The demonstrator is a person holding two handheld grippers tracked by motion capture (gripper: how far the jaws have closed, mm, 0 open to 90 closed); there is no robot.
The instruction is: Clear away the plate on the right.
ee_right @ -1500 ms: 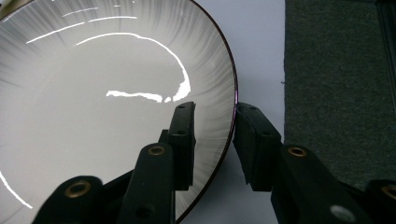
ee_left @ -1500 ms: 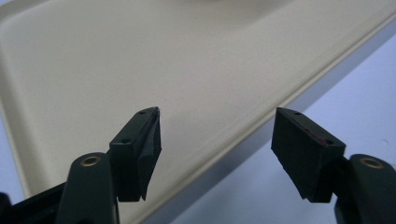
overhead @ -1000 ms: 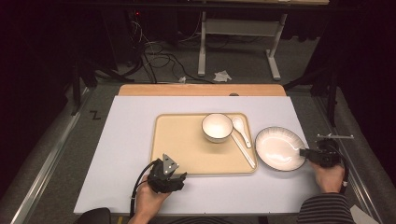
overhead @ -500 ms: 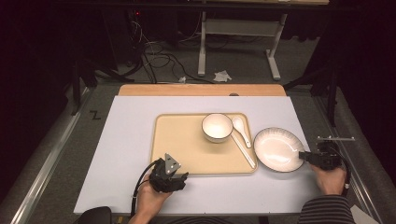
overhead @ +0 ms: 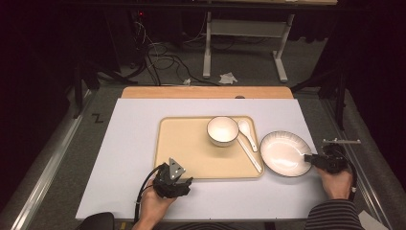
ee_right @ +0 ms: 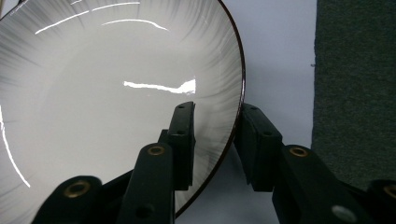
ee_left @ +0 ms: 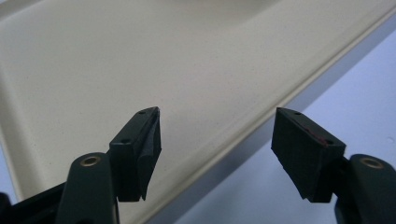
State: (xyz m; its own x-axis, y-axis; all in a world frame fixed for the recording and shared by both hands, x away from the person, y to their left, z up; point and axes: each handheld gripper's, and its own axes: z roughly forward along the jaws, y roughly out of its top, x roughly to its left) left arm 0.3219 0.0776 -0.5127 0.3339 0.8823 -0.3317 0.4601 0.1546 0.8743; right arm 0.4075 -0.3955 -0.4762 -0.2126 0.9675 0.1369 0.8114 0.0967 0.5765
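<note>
A white plate [overhead: 285, 153] with a dark rim lies on the white table just right of the beige tray [overhead: 184, 143]. My right gripper [overhead: 309, 158] straddles the plate's right rim. In the right gripper view one jaw stands inside the plate [ee_right: 93, 116] and the other outside, and the right gripper [ee_right: 217, 109] has just been opening, with a gap on both sides of the rim. My left gripper [overhead: 179, 167] hovers at the tray's front edge. It is open [ee_left: 217, 114] over the tray [ee_left: 93, 70], with nothing between its jaws.
On the tray's back right stand a white bowl [overhead: 222, 130] and a white spoon [overhead: 246, 132]. A wooden board [overhead: 206, 92] borders the table's far edge. Dark floor [ee_right: 355, 84] drops off just right of the plate.
The plate sits a touch lower and further left than a second ago. Both hands stay where they were.
</note>
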